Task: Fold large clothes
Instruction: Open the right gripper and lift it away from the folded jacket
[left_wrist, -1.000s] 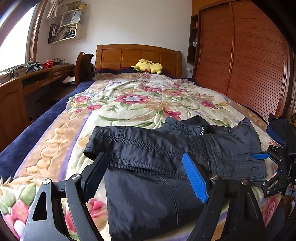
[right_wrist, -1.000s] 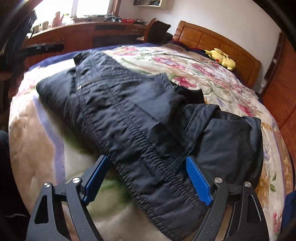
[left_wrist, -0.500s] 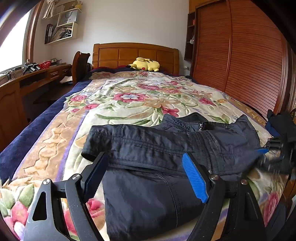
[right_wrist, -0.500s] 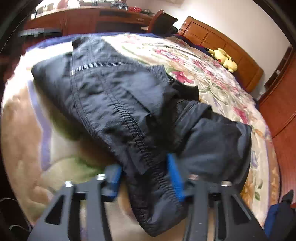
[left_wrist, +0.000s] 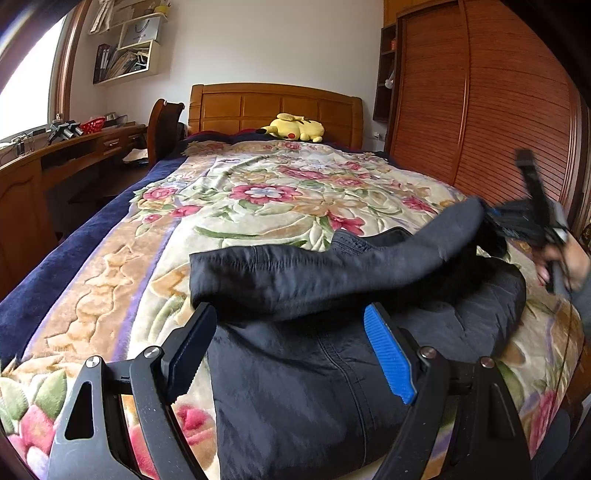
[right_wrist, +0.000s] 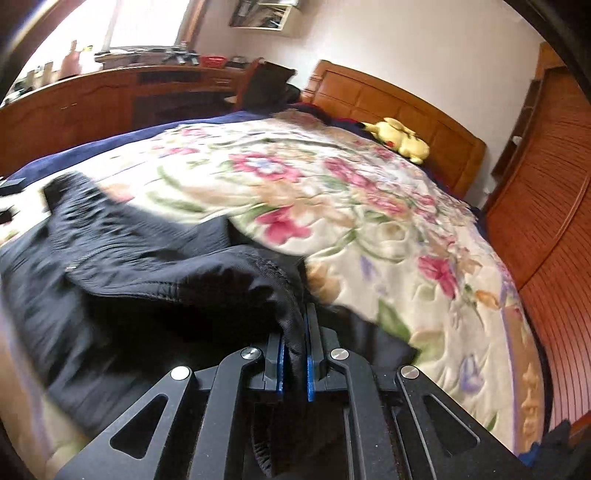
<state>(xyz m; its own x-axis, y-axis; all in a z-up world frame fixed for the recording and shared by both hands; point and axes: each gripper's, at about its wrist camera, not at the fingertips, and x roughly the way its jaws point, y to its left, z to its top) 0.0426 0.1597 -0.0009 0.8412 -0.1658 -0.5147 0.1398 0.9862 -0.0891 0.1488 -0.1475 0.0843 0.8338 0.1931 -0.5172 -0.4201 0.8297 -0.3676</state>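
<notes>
A large black jacket (left_wrist: 332, 362) lies on the floral bedspread (left_wrist: 258, 192) at the near end of the bed. My left gripper (left_wrist: 291, 350) is open and empty, hovering just above the jacket's near part. My right gripper (right_wrist: 293, 350) is shut on a fold of the jacket (right_wrist: 147, 266) and lifts its right side off the bed. In the left wrist view the right gripper (left_wrist: 491, 218) is blurred at the right, holding the raised cloth.
A yellow plush toy (left_wrist: 293, 127) lies by the wooden headboard (left_wrist: 273, 107). A wooden desk (left_wrist: 55, 158) and chair (left_wrist: 162, 125) stand on the left. A slatted wardrobe (left_wrist: 480, 110) runs along the right.
My right gripper closed on the jacket's right side and lifted it up and over towards the left. My left gripper stayed open in place.
</notes>
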